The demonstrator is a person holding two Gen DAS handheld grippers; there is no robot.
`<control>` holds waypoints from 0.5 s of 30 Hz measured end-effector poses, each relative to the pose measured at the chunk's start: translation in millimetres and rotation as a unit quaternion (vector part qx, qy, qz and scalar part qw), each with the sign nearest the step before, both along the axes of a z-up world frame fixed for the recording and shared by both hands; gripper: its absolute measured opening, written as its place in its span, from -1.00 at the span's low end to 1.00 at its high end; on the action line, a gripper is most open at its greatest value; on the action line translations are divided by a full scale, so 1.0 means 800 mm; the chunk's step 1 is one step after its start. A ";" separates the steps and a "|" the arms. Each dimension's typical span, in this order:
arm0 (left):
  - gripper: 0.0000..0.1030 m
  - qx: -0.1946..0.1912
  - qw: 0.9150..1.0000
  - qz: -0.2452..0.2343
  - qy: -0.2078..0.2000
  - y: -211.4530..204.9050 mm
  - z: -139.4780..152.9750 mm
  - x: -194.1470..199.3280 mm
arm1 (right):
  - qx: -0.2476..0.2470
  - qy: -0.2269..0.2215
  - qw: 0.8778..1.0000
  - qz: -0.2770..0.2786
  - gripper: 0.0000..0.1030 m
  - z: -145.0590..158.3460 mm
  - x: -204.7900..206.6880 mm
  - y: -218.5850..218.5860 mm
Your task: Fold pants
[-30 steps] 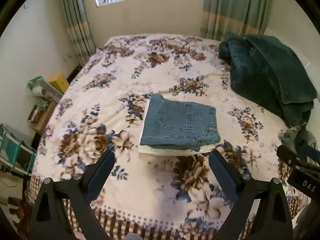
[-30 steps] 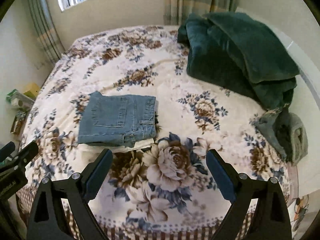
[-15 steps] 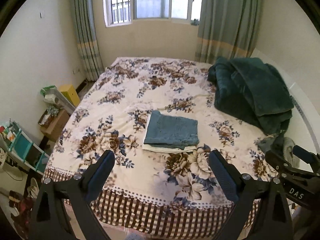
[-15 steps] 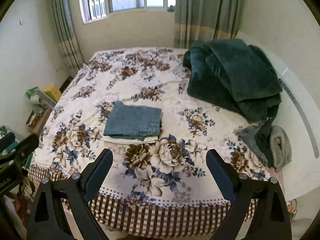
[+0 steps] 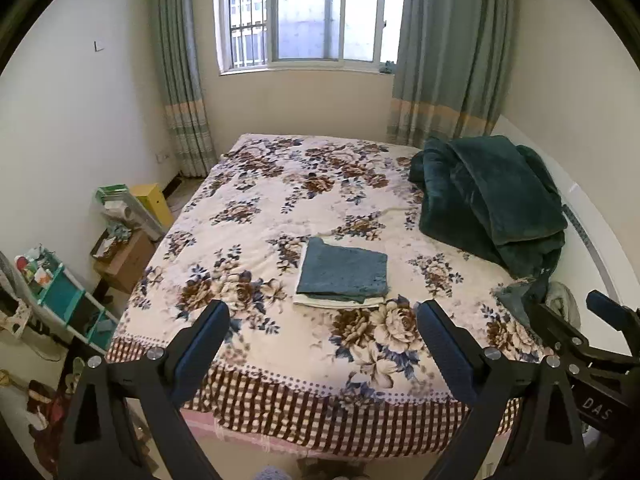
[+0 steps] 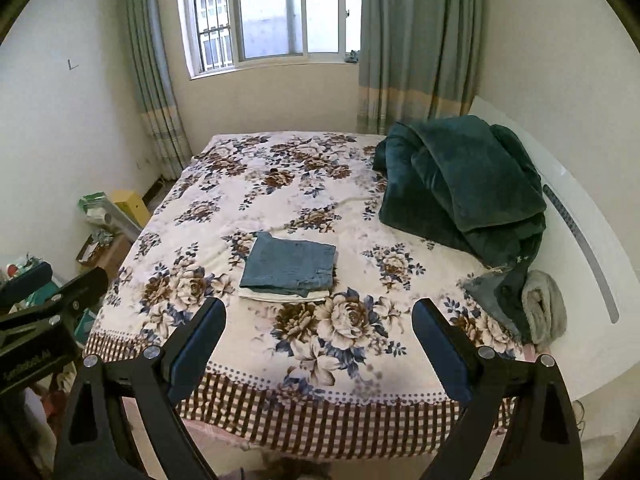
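Note:
Folded blue jeans [image 5: 344, 274] lie as a neat rectangle on top of a folded white garment [image 5: 336, 301], near the front middle of the floral bed [image 5: 280, 208]. They also show in the right wrist view [image 6: 290, 270]. My left gripper [image 5: 322, 334] is open and empty, held back from the foot of the bed, well short of the jeans. My right gripper [image 6: 318, 334] is open and empty too, at a similar distance. The right gripper shows at the right edge of the left wrist view [image 5: 576, 344]; the left gripper shows at the left edge of the right wrist view [image 6: 40, 304].
A dark green blanket [image 5: 488, 200] is heaped on the bed's right side, with grey clothes [image 6: 520, 304] below it. Boxes and a teal shelf [image 5: 64, 296] stand on the floor at left. A window with curtains [image 5: 308, 16] is behind the bed.
Both grippers have pulled back and up from the bed. The folded jeans now look smaller and farther away, and the whole bed and window have come into view.

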State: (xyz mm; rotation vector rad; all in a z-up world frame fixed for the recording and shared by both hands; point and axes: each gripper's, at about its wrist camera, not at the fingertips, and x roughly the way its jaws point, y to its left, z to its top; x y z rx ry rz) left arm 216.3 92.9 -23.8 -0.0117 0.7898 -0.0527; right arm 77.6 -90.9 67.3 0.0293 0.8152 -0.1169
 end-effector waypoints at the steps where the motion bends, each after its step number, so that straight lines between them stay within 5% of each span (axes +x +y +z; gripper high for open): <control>1: 0.88 0.005 1.000 0.004 0.005 0.001 0.002 0.000 | 0.000 0.002 1.000 0.001 0.87 0.004 -0.001 0.001; 3: 1.00 0.007 1.000 0.006 0.012 0.001 0.004 -0.001 | 0.004 0.008 1.000 0.002 0.87 0.013 -0.002 0.001; 15: 1.00 0.032 0.999 0.020 0.010 -0.003 0.016 0.000 | 0.000 0.018 1.000 0.015 0.95 0.037 0.016 0.002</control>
